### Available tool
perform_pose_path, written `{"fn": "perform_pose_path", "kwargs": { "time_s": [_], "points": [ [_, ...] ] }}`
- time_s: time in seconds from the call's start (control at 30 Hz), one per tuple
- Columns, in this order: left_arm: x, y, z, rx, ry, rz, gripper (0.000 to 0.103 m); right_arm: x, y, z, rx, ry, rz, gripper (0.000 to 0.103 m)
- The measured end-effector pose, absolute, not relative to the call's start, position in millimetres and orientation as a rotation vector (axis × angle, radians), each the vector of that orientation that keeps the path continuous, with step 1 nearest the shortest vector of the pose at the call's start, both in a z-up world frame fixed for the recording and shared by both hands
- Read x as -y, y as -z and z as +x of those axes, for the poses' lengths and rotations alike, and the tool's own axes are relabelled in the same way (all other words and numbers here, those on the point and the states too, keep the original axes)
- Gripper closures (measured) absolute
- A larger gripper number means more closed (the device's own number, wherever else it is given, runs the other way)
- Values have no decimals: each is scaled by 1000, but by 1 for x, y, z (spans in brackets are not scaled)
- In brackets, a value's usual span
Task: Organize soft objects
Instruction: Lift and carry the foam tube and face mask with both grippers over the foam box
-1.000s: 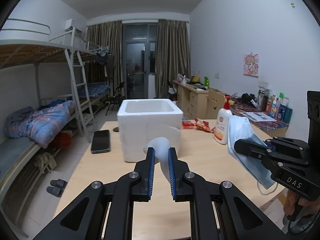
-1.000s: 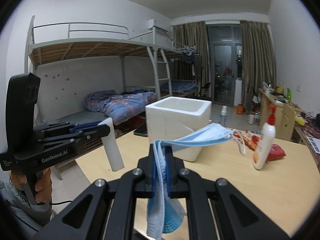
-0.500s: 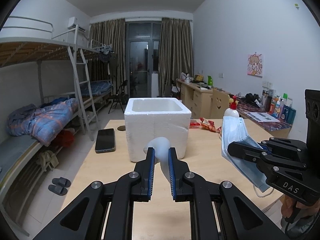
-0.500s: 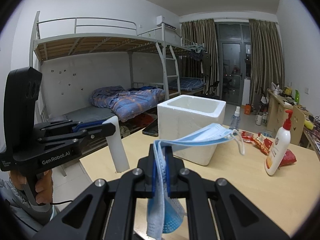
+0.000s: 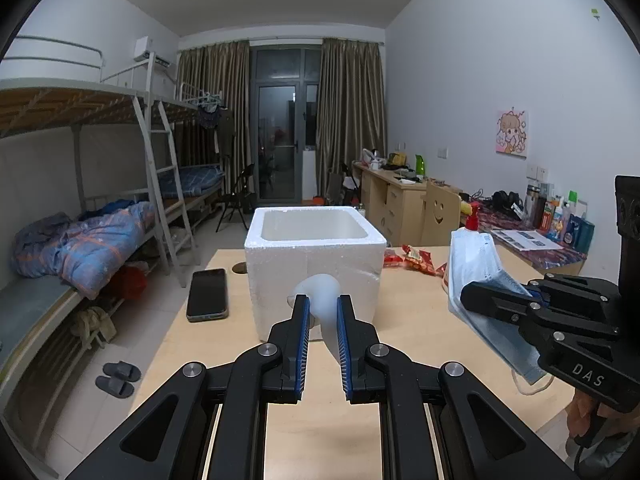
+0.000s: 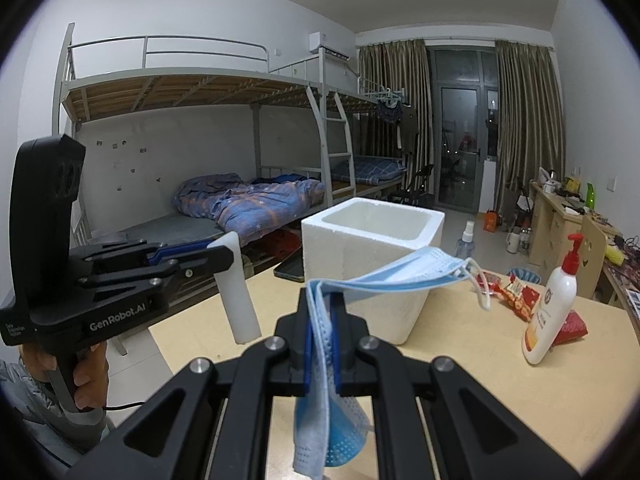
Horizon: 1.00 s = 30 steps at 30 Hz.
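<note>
We hold both items above the pale wooden surface, nothing boxed yet. Our left tool pinches a soft white foam tube; our right tool is clamped on a blue pleated face mask. The white square foam box ahead looks empty, so both drops remain.

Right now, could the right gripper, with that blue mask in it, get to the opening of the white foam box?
Probably yes. The foam box stands open-topped on the table, just ahead of the right gripper, with nothing between them. The face mask already hangs toward its rim.
</note>
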<state>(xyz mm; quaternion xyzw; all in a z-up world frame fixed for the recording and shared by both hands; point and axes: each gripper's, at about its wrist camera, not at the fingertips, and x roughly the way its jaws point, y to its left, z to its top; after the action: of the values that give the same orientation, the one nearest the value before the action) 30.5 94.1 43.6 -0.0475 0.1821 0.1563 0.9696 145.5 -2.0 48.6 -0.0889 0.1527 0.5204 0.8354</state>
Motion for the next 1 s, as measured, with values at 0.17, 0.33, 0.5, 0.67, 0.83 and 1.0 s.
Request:
{"fn": "perform_pose_path", "kwargs": {
  "time_s": [0.17,0.33,0.5,0.67,0.83,1.0],
  "points": [
    [-96,-49,40,-369,-313,-98,89,0,-54,152,-323,-1094,-188,93],
    [-102,-63,46,-345,-323,-86,89,-3,-66,155,-305,-1095,-188,93],
    [-108,-74,52,-328,-332,-81,89,-10,-74,161,-291,-1098,-188,93],
    [-111,-82,57,-313,-335,-71,89,-17,-80,168,-286,-1098,-195,93],
    [-116,-93,64,-300,-331,-69,89,-24,-85,177,-287,-1098,-199,93],
    [-123,-105,72,-287,-326,-71,89,-34,-88,188,-293,-1102,-203,93]
  ]
}}
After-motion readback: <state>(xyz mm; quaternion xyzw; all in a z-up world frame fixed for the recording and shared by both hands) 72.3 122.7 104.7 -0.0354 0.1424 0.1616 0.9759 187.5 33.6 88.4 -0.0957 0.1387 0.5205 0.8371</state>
